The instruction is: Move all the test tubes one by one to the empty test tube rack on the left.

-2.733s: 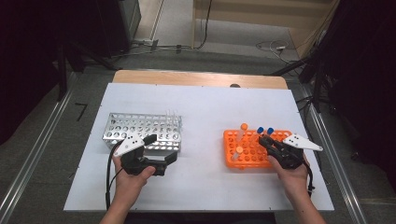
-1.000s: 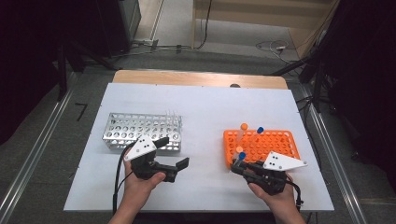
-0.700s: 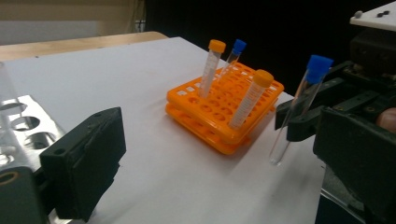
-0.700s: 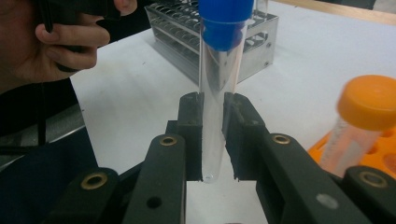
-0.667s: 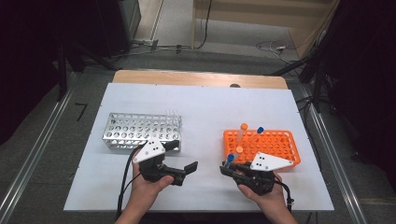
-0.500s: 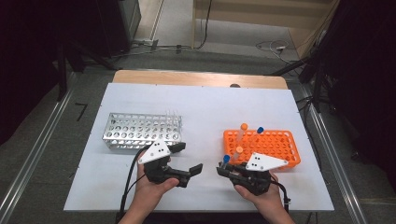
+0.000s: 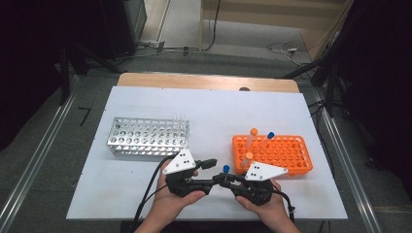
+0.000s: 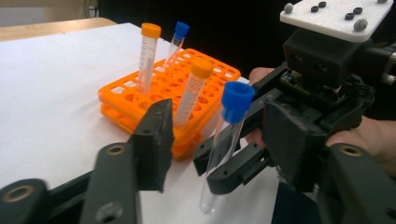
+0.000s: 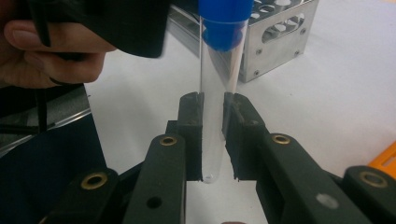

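Right gripper view: right gripper (image 9: 212, 116) fingers clamp the clear blue-capped tube (image 9: 215, 102) upright.
Left gripper view: left gripper (image 8: 219, 154) fingers have just been narrowing, tube between them, pads not pressing it.
Tube location: above the white surface (image 7: 233, 116), between metal rack (image 7: 148, 137) and orange rack (image 7: 279, 153).

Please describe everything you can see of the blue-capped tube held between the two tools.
The tube is thin, clear, round-bottomed, apparently empty, with a blue cap on top. It stands nearly upright above the white table, in front of the orange rack. The right tool is shut on its lower part, pads pressing both sides. The left tool has just been closing around it; its pads are not yet touching it.
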The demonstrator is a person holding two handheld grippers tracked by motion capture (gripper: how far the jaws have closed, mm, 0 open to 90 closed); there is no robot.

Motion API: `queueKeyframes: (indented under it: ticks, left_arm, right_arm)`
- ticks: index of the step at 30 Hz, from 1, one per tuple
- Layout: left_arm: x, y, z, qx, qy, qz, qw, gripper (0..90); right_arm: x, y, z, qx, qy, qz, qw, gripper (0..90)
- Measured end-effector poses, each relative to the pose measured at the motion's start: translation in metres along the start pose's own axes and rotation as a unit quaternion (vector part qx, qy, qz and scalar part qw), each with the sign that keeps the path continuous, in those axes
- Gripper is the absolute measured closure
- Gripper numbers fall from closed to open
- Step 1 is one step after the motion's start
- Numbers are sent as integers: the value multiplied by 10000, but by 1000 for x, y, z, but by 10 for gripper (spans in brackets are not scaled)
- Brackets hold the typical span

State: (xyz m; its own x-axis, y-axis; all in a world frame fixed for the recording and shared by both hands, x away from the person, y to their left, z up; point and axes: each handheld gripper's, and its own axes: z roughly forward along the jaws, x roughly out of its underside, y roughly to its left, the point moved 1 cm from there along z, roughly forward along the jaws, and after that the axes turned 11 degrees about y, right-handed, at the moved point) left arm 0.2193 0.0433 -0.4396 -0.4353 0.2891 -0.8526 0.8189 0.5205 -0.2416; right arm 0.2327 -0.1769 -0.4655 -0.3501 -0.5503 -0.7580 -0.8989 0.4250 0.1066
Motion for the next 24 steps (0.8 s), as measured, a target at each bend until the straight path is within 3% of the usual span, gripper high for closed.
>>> queueKeyframes:
  ticks: [11, 14, 24]
  left_arm:
    - [0, -5, 12, 208, 132, 131, 9996, 663]
    - [0, -5, 12, 181, 134, 152, 9996, 713]
    - [0, -5, 11, 132, 77, 257, 9996, 757]
  right_arm:
    - [-2, 6, 5, -112, 44, -117, 9999, 751]
    - [-2, 5, 5, -130, 41, -127, 9998, 751]
    - [-1, 3, 4, -298, 32, -85, 9995, 740]
